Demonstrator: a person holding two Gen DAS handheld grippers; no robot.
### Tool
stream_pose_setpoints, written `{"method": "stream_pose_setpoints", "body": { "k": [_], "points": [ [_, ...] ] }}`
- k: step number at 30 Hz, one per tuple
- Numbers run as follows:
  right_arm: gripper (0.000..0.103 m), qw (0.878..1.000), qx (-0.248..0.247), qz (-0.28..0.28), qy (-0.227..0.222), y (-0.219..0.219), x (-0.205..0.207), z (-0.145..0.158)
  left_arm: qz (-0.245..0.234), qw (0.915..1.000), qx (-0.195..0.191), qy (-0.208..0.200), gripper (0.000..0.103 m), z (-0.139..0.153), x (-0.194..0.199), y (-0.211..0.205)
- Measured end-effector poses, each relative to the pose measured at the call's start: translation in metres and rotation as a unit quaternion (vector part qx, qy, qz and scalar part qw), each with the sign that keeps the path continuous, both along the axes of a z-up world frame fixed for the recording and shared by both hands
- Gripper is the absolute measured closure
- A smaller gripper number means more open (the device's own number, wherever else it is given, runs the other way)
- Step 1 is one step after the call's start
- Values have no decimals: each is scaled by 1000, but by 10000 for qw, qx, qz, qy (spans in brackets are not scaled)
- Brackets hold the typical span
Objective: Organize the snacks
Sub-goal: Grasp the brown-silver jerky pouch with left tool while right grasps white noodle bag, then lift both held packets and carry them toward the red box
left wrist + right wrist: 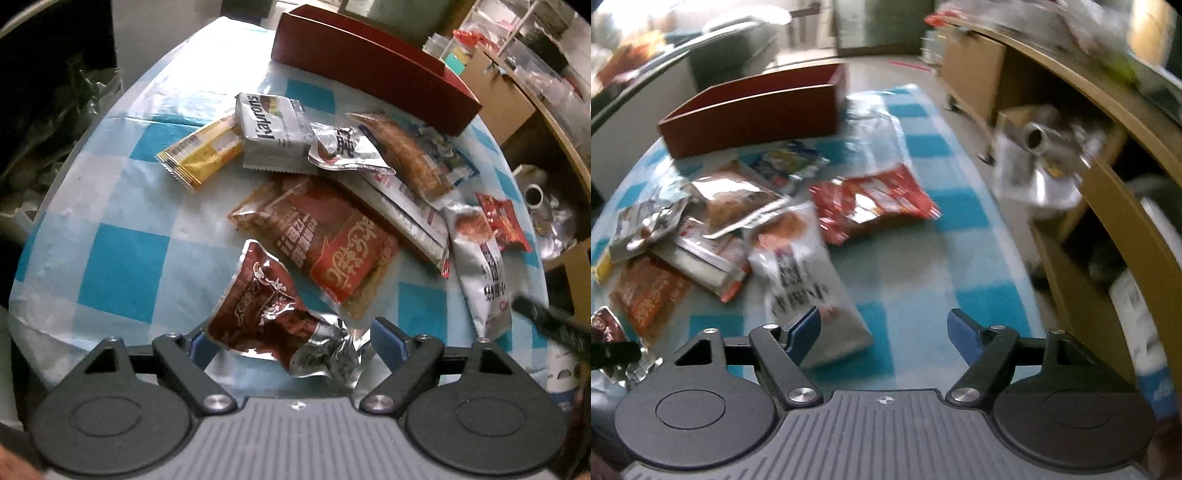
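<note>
Brown foil pouch [266, 314] between wide left gripper [288, 339] jaws, ungripped | light, crinkly, slippery; pinch crimped end | right gripper [884, 332] wide, white bag [809, 280] at 11 o'clock

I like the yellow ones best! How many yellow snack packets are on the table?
1. The yellow packet lies at the left end of the pile, against the grey packet. Others could hide underneath.

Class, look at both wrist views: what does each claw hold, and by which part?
Neither holds anything yet. Left claw straddles the brown packet's crinkled end; right claw is open.
</note>
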State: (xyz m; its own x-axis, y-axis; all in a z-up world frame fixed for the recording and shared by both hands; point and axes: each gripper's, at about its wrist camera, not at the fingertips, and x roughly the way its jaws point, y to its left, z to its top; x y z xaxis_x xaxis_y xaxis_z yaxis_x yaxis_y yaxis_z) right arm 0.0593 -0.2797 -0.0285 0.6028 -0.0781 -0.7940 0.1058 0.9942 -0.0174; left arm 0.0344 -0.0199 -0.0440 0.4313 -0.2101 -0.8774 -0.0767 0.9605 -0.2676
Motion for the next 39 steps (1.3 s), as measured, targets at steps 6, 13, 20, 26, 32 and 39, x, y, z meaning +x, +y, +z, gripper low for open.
{"method": "stream_pose_setpoints", "body": {
  "k": [6,13,20,26,32,39],
  "points": [
    [24,9961,-607,629,122,38,51,-10,124,9999,10,76,20,-2,4,1],
    [15,9972,-327,667,73,36,56,-17,17,9995,311,93,13,-5,4,-12],
    [23,9915,-179,1237,370,43,41,-31,446,9988,-179,128,14,-3,-2,8],
    [39,9844,-143,1718,361,56,25,-30,889,9959,124,76,15,1,5,18],
    [43,9815,243,1863,383,43,16,-24,216,9996,180,34,15,22,-24,10],
    [44,9806,539,1839,415,41,20,-21,609,9883,-1001,976,15,-18,-35,9]
  ]
}}
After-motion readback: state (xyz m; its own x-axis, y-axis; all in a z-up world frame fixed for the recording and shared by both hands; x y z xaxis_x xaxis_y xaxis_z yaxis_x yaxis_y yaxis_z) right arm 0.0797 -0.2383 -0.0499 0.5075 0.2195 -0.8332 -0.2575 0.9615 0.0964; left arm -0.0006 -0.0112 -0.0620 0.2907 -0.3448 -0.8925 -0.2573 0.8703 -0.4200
